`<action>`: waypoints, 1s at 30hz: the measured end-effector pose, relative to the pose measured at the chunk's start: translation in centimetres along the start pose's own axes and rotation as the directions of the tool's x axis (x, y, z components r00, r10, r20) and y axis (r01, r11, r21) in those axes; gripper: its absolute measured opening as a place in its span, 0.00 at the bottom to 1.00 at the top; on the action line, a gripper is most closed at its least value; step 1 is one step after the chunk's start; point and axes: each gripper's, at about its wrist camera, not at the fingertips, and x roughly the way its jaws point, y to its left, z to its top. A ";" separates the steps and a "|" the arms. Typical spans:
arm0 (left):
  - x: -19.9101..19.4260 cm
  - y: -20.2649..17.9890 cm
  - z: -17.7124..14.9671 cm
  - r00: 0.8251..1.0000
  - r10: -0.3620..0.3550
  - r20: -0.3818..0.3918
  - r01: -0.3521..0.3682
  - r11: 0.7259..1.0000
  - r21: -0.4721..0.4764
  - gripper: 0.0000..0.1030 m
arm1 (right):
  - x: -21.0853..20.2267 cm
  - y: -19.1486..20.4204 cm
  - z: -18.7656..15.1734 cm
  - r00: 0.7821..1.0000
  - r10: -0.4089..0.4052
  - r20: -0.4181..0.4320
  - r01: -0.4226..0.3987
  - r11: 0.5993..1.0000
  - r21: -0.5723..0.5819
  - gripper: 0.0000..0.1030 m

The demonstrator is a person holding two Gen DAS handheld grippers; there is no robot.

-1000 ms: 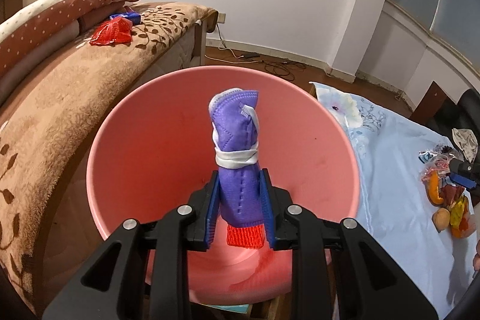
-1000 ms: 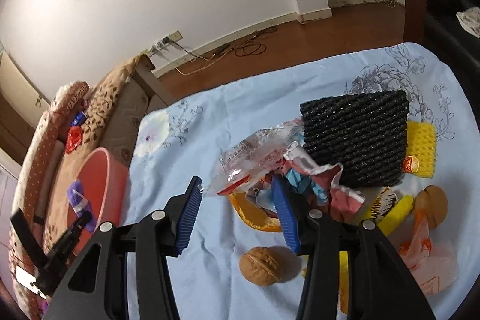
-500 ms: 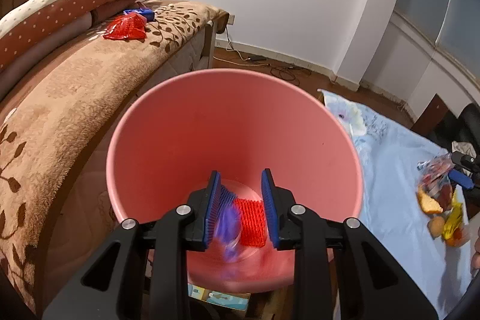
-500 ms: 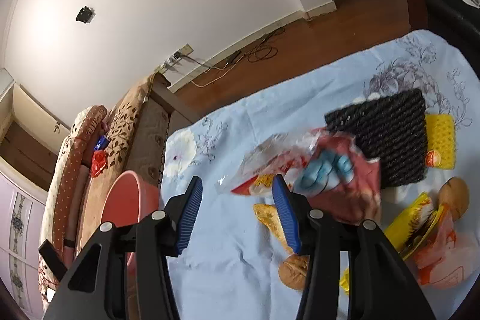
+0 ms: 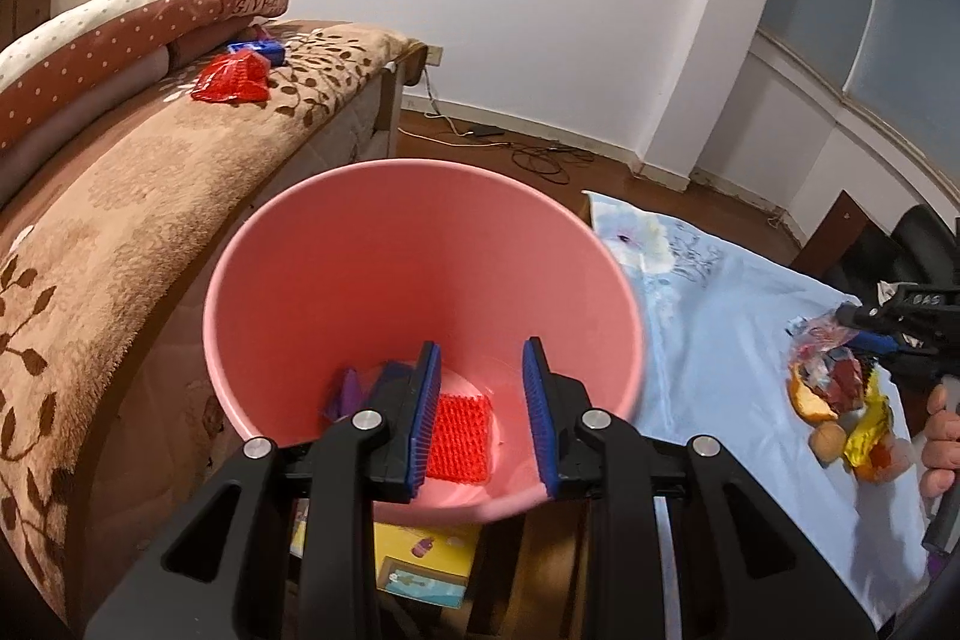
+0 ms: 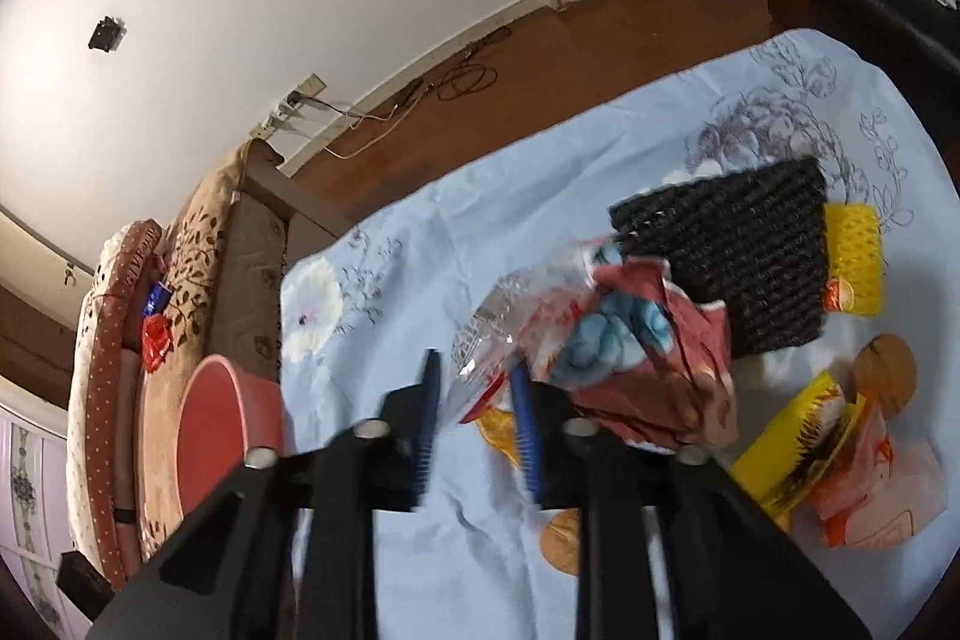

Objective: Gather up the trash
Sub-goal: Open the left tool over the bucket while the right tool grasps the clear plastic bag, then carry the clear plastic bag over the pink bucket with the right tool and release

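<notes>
Left gripper (image 5: pixel 480 415) spread and empty above pink bucket (image 5: pixel 288 244), purple mask (image 5: pixel 348 388) now dropped inside, right gripper (image 6: pixel 474 424) closing on clear wrapper (image 6: pixel 498 334).

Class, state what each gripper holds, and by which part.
Left gripper: nothing. Right gripper: jaws closing on the clear wrapper's lower edge.

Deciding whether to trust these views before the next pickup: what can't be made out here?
- Right gripper: jaws closing around the clear wrapper; motion blur hides whether the pads grip it.
- Purple mask in the pink bucket: mostly hidden behind the open left gripper.
- Walnut: cut off by the right gripper's frame.
- Trash pile in the left wrist view: too small to sort.
</notes>
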 end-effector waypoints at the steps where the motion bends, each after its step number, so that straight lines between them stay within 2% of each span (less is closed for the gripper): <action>1: -0.1 -0.3 -0.2 1.000 -0.008 -0.002 0.008 1.000 0.006 0.27 | -0.1 -0.2 -0.2 1.000 -0.003 0.002 0.003 1.000 -0.008 0.13; 4: -0.3 -1.2 -0.7 1.000 -0.028 -0.009 0.029 0.999 0.029 0.27 | -0.8 -0.7 -1.0 1.000 0.009 0.020 -0.009 0.999 -0.036 0.10; 11: -1.4 -3.4 -1.3 0.996 -0.092 -0.010 0.092 0.994 0.066 0.27 | -4.5 -0.4 -2.8 0.986 0.134 0.104 -0.116 0.980 -0.159 0.08; 15: -2.2 -4.3 -1.4 0.992 -0.126 0.001 0.125 0.989 0.076 0.27 | -6.3 0.5 -3.7 0.972 0.205 0.115 -0.175 0.957 -0.232 0.08; 22: -3.2 -5.1 -1.8 0.991 -0.134 0.003 0.134 0.988 0.077 0.27 | -7.2 2.3 -5.6 0.960 0.269 0.078 -0.233 0.922 -0.309 0.08; 30: -4.0 -4.4 -2.5 0.993 -0.120 -0.001 0.120 0.991 0.052 0.27 | -6.0 6.2 -7.5 0.946 0.324 -0.014 -0.304 0.872 -0.384 0.09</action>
